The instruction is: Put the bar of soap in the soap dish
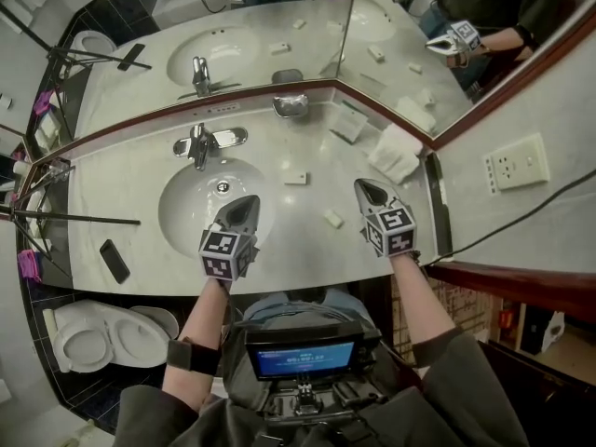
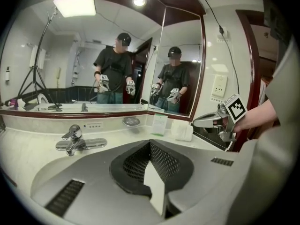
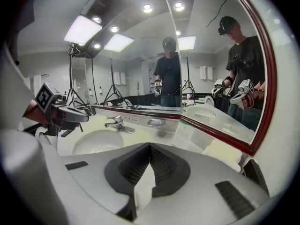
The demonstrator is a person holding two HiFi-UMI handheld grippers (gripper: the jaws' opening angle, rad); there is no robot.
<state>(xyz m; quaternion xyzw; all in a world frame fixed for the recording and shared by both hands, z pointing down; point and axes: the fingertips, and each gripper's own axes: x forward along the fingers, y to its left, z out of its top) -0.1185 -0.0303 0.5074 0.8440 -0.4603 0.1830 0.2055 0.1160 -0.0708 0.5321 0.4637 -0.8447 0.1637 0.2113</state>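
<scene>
Soap bar (image 1: 332,218), small, probably light, hard and slippery, lies on the tabletop (image 1: 289,236) right of the basin (image 1: 191,203), best pinched across its long sides, while left tongs (image 1: 246,200) and right tongs (image 1: 363,186) are pressed together, empty.

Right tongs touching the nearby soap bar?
Apart. Head view: bare counter shows between right tongs and soap bar; right gripper view shows them shut, empty.

Bare counter (image 1: 289,145) up to soap dish (image 1: 291,106), faucet (image 1: 200,144) left, card (image 1: 346,122) and towels (image 1: 396,154) right
</scene>
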